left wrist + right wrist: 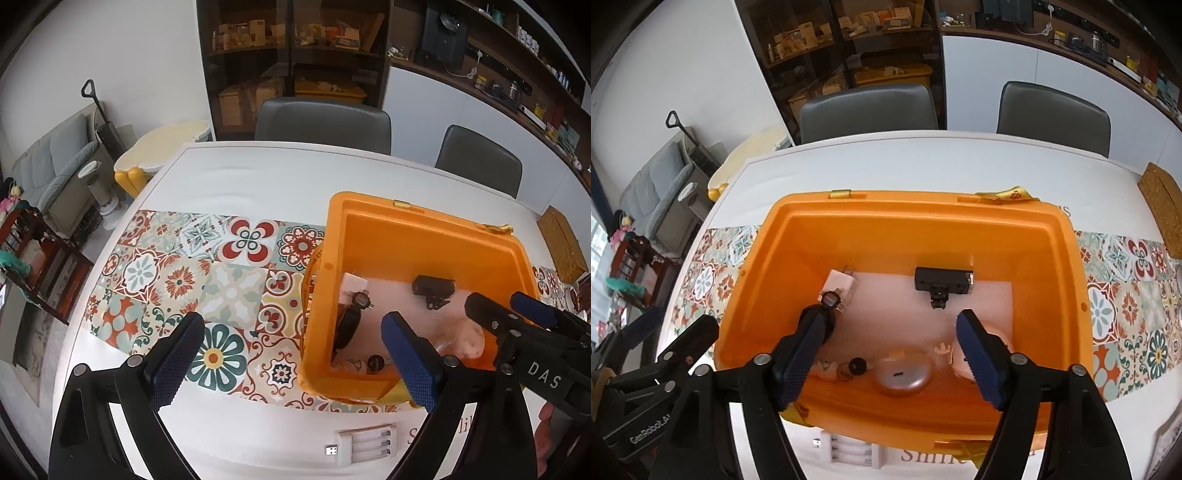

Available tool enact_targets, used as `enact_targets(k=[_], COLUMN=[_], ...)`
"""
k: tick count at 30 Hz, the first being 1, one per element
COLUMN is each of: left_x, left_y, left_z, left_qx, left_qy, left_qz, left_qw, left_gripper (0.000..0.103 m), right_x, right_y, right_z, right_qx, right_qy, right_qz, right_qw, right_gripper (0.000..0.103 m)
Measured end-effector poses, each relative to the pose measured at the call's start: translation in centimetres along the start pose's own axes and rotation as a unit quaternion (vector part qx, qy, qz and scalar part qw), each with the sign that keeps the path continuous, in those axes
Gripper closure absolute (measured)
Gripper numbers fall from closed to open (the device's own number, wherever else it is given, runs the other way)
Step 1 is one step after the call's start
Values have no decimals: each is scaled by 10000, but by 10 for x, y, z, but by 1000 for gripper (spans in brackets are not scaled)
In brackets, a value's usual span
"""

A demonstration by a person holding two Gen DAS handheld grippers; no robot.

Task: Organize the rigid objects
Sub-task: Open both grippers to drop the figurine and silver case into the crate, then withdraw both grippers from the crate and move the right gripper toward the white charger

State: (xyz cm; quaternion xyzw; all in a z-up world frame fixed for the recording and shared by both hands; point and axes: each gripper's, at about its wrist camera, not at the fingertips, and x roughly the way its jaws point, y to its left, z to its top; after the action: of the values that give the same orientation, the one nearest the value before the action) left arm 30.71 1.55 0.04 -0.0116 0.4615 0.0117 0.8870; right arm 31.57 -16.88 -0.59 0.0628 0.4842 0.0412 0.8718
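A: Two grippers, both with fingers spread wide and nothing held. Our right gripper (892,354) hangs over the orange bin (960,221), its fingers pointing down into it. Our left gripper (291,354) hovers beside the bin, one finger above the patterned mat (177,280) and the other above the bin's near corner.

B: What lies nearest the right tool?

A: Directly below and between the fingers sits a silver dome-shaped object (903,376). Just outside the left finger lies a black round-headed item (829,301) touching a white adapter (839,284). Ahead of the tool lies a black camera-like device (942,282). Under the right finger a doll-like figure (947,349) is partly hidden.

B: And outside the bin?

A: One white charger case (367,443) with a small USB plug (332,450) rests on the table (258,177), below and behind the left tool. We judge it the remaining piece.

B: Procedure?

A: Withdraw the right tool straight up, clear of the rim. Bring the left tool back, straddle the case across its narrow sides, close squarely, lift level.
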Motion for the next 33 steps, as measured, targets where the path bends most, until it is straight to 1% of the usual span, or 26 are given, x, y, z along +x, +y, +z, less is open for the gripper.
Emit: enact_targets(k=[5, 17, 19, 22, 32, 33], left_x=[-7, -29, -34, -39, -47, -47], left_y=[5, 17, 20, 24, 44, 46], left_z=[-8, -31, -36, -44, -72, -74], left_qx=[-82, -189, -207, -215, -319, -322], left_qy=[-10, -95, -125, -163, -57, -51], left_qz=[-5, 41, 62, 96, 186, 211], left_qw=[10000, 9998, 9997, 9996, 9993, 9992], left_gripper=[5, 5, 2, 1, 1, 1], right_x=[-8, -38, -44, -51, -61, -61], right_y=[-1, 4, 6, 9, 23, 25], right_z=[-4, -29, -34, -42, -72, -74], right_qx=[18, 7, 9, -17, -73, -78], right_qy=[-39, -237, -294, -356, -289, -279], right_qz=[-5, 72, 112, 118, 221, 234], right_qw=[10000, 9997, 9995, 9993, 9993, 9993], right_gripper=[28, 28, 28, 28, 28, 26])
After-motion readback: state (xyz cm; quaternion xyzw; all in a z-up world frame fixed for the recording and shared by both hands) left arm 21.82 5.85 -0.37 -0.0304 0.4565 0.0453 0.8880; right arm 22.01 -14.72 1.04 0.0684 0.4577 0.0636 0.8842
